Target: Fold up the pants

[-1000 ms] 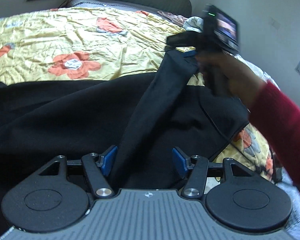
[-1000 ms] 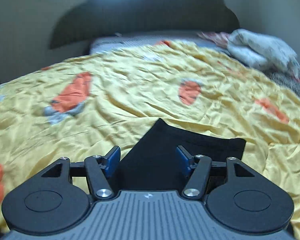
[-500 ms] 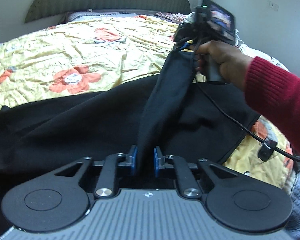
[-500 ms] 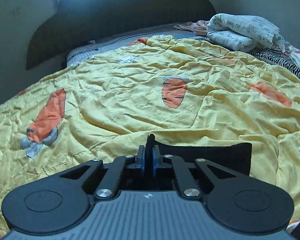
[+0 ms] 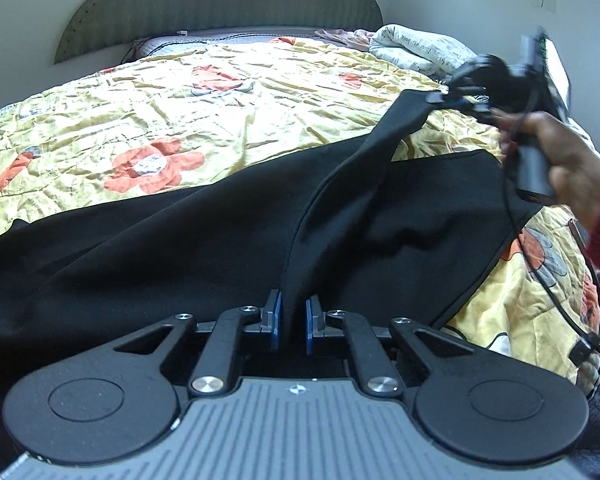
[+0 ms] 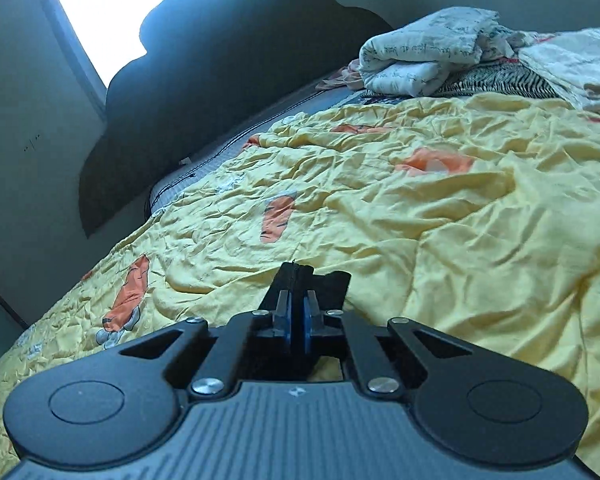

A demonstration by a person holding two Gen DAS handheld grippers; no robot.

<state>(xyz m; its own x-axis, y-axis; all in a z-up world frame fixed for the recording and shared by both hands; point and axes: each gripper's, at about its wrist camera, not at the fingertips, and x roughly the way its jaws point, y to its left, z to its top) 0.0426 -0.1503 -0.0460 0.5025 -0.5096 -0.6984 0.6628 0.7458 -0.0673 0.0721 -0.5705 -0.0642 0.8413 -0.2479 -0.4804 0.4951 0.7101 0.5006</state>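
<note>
2 tongs, left (image 5: 293,322) and right (image 6: 295,322), each clamped on black pants (image 5: 160,248) edge stretched between.

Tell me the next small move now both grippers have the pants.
Probably carry both grippers across together to fold. The left gripper and right gripper are each shut on the pants, a strip is lifted between them, and the rest lies on the bed.

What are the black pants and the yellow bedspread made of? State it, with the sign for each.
Black pants: apparently a smooth matte knit or woven cloth; it drapes in soft folds with no sheen. Yellow bedspread: likely thin printed cotton or polyester; fine sharp creases, faint gloss.
</note>
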